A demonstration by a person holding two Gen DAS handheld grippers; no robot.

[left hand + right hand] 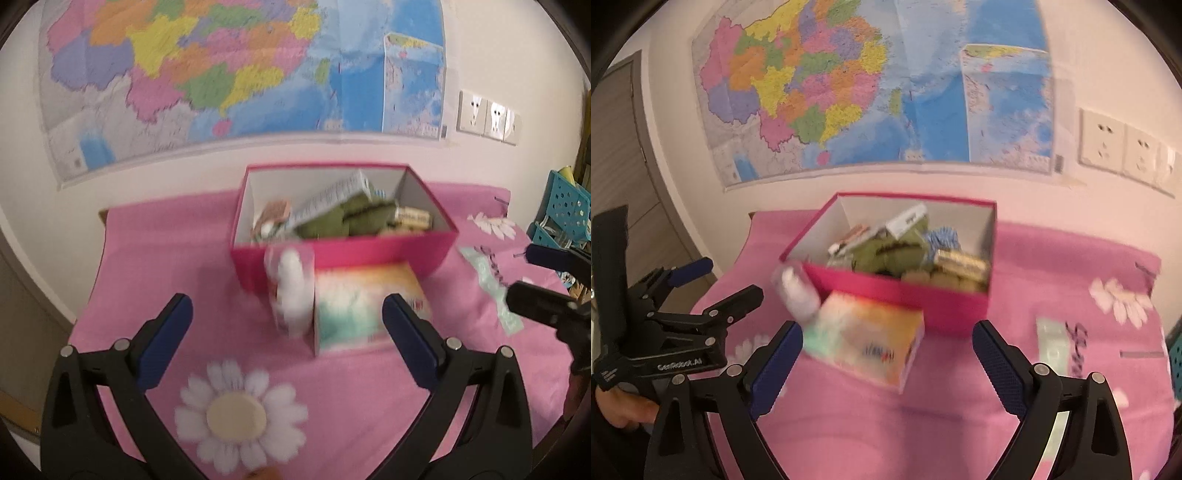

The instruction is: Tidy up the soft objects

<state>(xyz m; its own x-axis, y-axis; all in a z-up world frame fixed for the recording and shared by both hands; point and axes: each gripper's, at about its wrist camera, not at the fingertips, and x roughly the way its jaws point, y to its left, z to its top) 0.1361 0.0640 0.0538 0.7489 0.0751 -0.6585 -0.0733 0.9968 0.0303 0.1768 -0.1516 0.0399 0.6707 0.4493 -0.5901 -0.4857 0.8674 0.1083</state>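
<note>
Tissue pack (866, 341): lies on the pink cloth (960, 417), touching the front wall of the red box (905, 299) — blurred.
White bottle (798, 293): tilted, at the pack's left end, against the box corner.
Box contents: green fabric (886, 258), packets, a tube.
Right gripper (888, 363): jaws spread wide, nothing between the pads; pack just ahead of the gap.
Left gripper (288, 341): jaws wide apart, empty — pack ahead, nearer its right finger.
Wall: map (871, 85), sockets (1123, 147).
</note>
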